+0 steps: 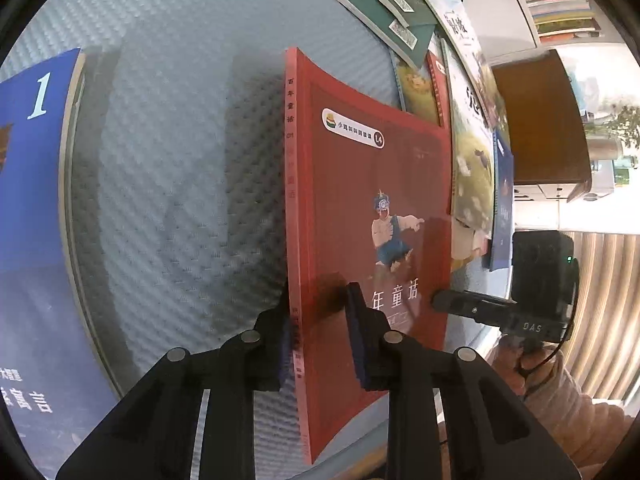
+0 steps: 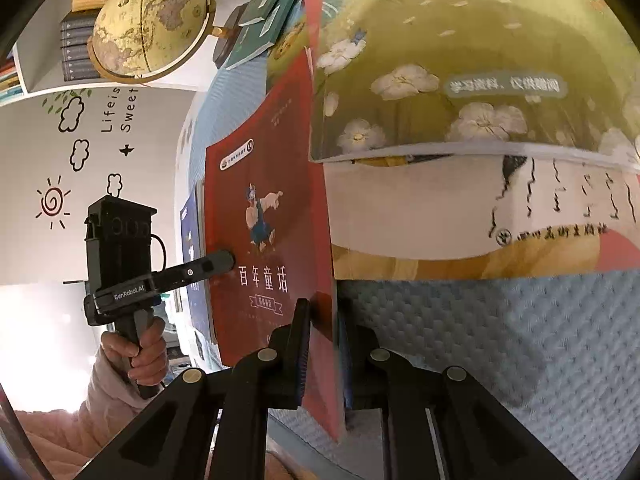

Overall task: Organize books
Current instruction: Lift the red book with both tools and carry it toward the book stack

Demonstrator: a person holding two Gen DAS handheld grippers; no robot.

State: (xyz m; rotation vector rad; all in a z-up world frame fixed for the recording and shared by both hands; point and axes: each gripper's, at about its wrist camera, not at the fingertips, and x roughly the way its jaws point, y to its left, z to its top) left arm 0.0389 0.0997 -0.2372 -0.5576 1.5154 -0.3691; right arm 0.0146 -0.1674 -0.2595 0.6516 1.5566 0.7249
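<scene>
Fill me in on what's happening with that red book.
A person is holding the red book up on edge with two handheld grippers, one in each hand. The left gripper is clamped on the spine edge, and the right gripper is clamped on the opposite edge. Both are shut on it. More books lie spread on the blue textured mat behind, not yet tidied.

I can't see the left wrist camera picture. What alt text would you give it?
A thin red children's book stands on edge, clamped near its spine by the left gripper, while the right gripper, held in a person's hand, pinches its opposite edge. Below lies a textured grey-blue mat, with a blue book at the left and more books behind.
</scene>
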